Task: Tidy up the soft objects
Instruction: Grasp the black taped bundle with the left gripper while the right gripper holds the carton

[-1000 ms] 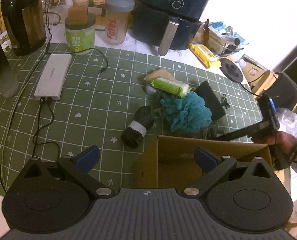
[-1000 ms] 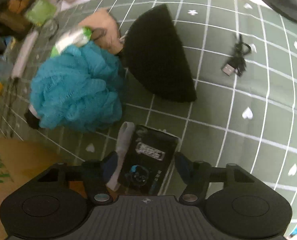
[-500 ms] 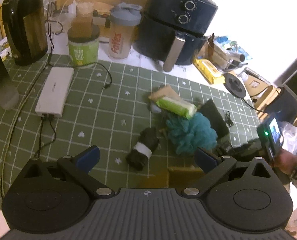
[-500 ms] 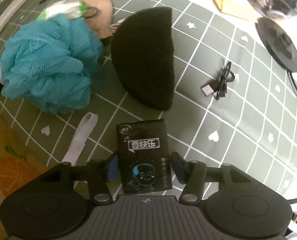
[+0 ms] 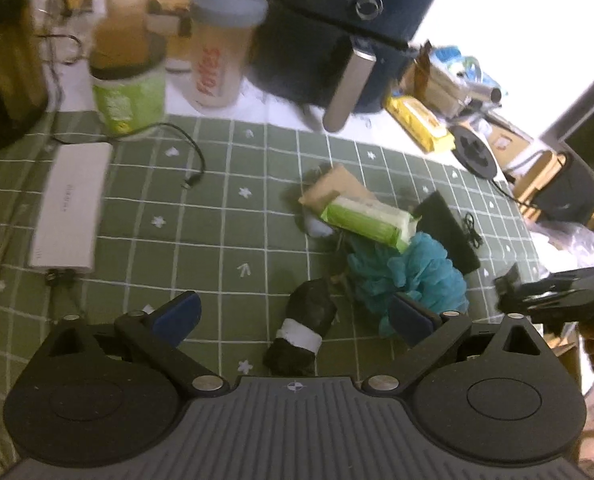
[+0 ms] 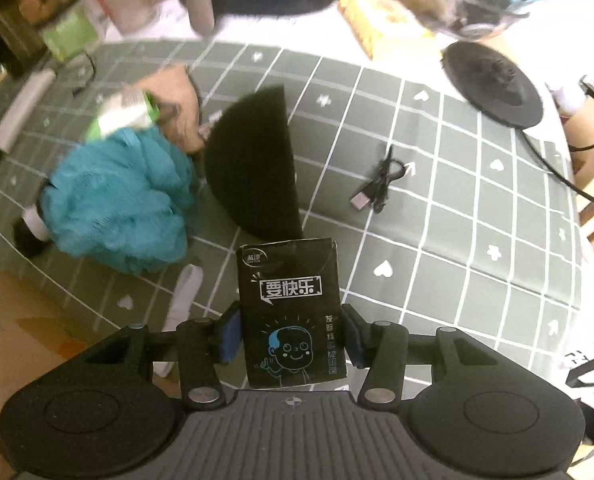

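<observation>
Since a second ago the right tool [image 6: 291, 338] has lifted the black packet [image 6: 291, 312] clear of the green checked desk [image 6: 437, 208], its pads clamped on both sides, while the left tool [image 5: 293, 314] has left the cardboard box and now hangs over the black roll with a white band [image 5: 303, 330]; its jaws have just been closing slightly but stand wide with nothing pressed. Beside the roll sit the teal bath puff [image 5: 409, 272], green wipes pack [image 5: 367, 222] and black pad [image 6: 253, 164]
</observation>
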`<move>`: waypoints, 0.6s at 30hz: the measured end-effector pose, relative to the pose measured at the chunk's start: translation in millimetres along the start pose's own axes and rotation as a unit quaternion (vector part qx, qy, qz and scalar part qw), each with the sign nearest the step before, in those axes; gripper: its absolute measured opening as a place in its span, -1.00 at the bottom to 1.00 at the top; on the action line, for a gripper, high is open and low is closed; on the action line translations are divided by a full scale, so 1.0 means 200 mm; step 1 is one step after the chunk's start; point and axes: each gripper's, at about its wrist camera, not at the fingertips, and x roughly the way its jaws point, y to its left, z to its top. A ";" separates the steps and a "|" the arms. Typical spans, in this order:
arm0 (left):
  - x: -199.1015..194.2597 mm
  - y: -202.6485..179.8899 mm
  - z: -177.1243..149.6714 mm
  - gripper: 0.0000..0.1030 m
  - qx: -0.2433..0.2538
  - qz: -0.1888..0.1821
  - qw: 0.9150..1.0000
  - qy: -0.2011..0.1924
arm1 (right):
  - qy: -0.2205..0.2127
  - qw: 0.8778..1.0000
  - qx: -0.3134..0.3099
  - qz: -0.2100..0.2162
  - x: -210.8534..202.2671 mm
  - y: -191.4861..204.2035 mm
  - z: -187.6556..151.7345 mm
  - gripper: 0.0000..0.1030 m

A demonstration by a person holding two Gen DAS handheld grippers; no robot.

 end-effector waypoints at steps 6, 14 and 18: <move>0.23 -0.01 0.02 0.62 0.049 -0.016 0.997 0.063 | -0.029 0.999 0.025 0.003 -0.14 0.01 -0.02 0.03; 0.47 -0.08 0.02 0.42 0.122 -0.039 0.983 0.133 | -0.054 0.996 0.068 0.006 -0.29 -0.02 -0.15 0.03; 0.58 -0.10 0.01 0.16 0.140 -0.023 0.975 0.169 | -0.065 0.994 0.089 0.005 -0.34 -0.03 -0.20 0.03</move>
